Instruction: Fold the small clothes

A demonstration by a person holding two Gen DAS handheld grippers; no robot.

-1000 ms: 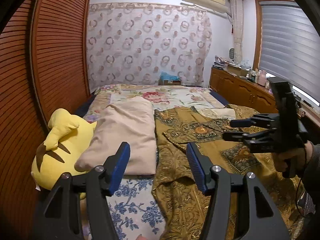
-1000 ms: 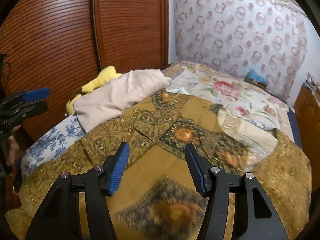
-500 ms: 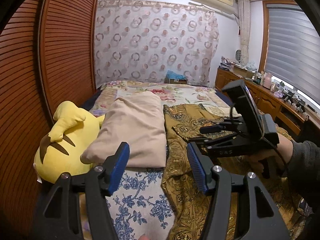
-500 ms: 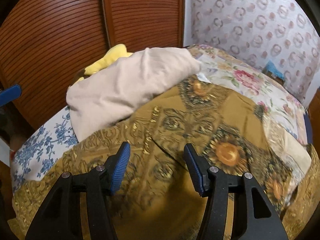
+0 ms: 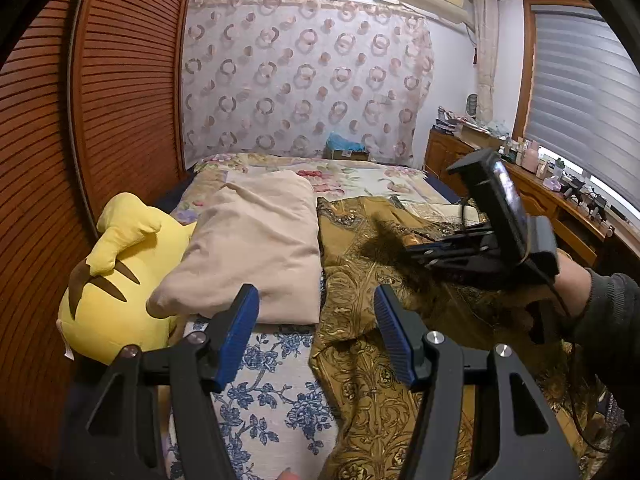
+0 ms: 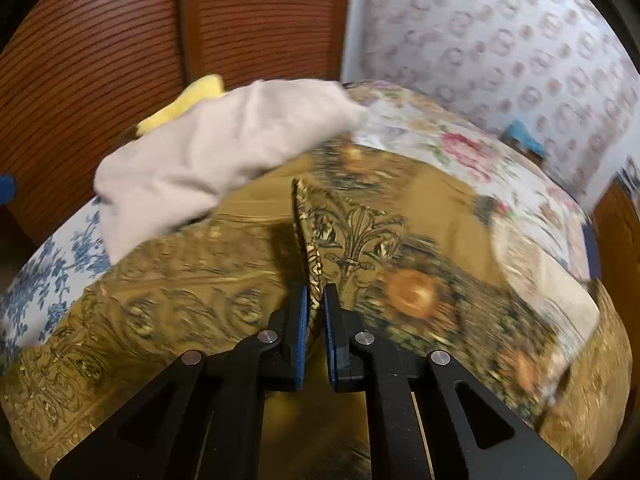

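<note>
A: What fills the bed [image 5: 280,392]?
B: A blue-flowered sheet, with a gold-patterned garment [image 5: 372,360] spread over its right half. A beige pillow [image 5: 256,248] lies just left of the garment, and a yellow plush toy [image 5: 116,280] touches the pillow's far side.
A: And the right gripper [image 6: 315,304]?
B: Its jaws are pinched nearly together on a raised fold of the gold-patterned garment [image 6: 320,248], which stands up between the blue pads.
A: The left gripper [image 5: 316,320]?
B: It hovers above the sheet beside the garment's edge, jaws partly apart, nothing between them.
</note>
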